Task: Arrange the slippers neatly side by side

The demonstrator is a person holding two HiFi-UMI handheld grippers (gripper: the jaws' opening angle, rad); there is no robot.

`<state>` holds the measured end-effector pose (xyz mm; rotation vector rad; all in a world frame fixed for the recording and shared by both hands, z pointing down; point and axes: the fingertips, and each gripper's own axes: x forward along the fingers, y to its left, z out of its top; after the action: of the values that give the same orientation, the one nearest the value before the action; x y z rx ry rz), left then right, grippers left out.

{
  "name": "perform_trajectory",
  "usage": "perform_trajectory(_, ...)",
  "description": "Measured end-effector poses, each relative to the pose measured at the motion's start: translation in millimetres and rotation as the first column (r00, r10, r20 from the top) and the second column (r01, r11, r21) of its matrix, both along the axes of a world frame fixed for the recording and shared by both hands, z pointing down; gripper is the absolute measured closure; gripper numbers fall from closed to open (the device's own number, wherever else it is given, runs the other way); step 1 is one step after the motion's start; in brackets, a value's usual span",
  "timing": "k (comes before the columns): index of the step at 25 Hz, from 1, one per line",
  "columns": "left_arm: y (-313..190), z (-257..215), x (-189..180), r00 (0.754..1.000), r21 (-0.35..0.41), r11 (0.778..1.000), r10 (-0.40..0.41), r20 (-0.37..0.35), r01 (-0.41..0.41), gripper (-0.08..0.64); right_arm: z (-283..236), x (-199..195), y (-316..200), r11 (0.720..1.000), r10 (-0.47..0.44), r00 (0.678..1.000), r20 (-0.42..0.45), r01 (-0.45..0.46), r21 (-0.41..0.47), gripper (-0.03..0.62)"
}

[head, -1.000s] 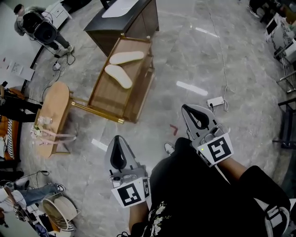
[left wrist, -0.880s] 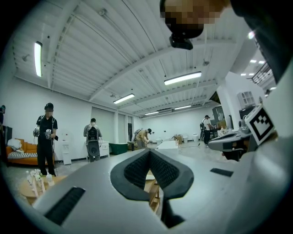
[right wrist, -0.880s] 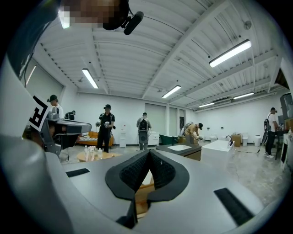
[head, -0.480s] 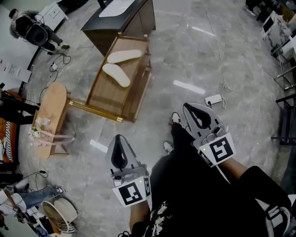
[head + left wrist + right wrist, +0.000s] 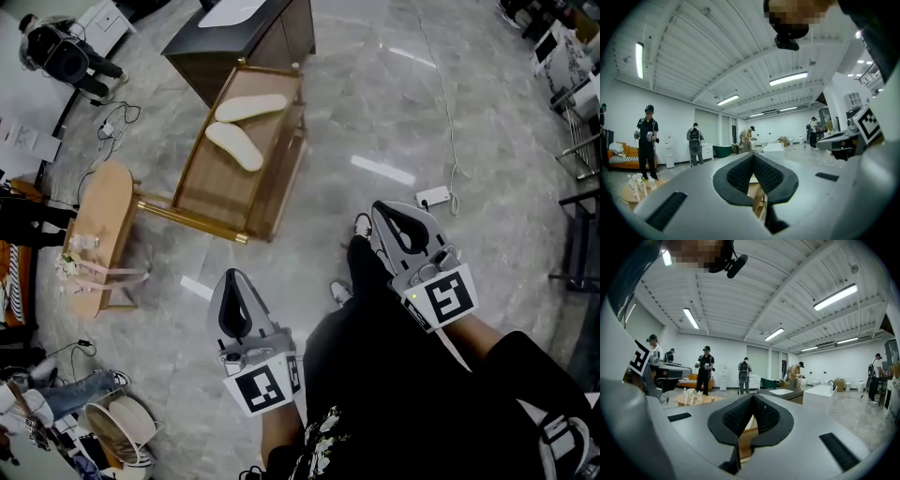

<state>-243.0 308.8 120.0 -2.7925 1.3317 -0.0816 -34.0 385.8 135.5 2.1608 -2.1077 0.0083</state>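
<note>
Slippers (image 5: 235, 147) lay askew at eleven o'clock; left tongs (image 5: 233, 277) and right tongs (image 5: 384, 208), closed and empty, risked shoving rather than gripping them.

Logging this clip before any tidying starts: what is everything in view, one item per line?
slippers: two, cream, on the rack, angled apart
rack: one, brown wood with gold frame, on the floor ahead
cabinet: one, dark with white top, beyond the rack
round table: one, light wood, left of the rack
power strip: one, white, on the floor to the right
bystanders: several, dark clothes, far side of the room
left hand-held gripper: one, grey, shut, empty
right hand-held gripper: one, grey, shut, empty
</note>
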Motion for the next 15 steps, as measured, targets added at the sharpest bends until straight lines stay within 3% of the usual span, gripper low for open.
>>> perform_trajectory(15,-12.6,-1.7,40.1,0.999,0.015,0.999,0.047,0.001,-0.047,0.563,7.7,40.6,-4.5,0.998,0.058,0.998,0.003,-0.058,-0.011,0.595)
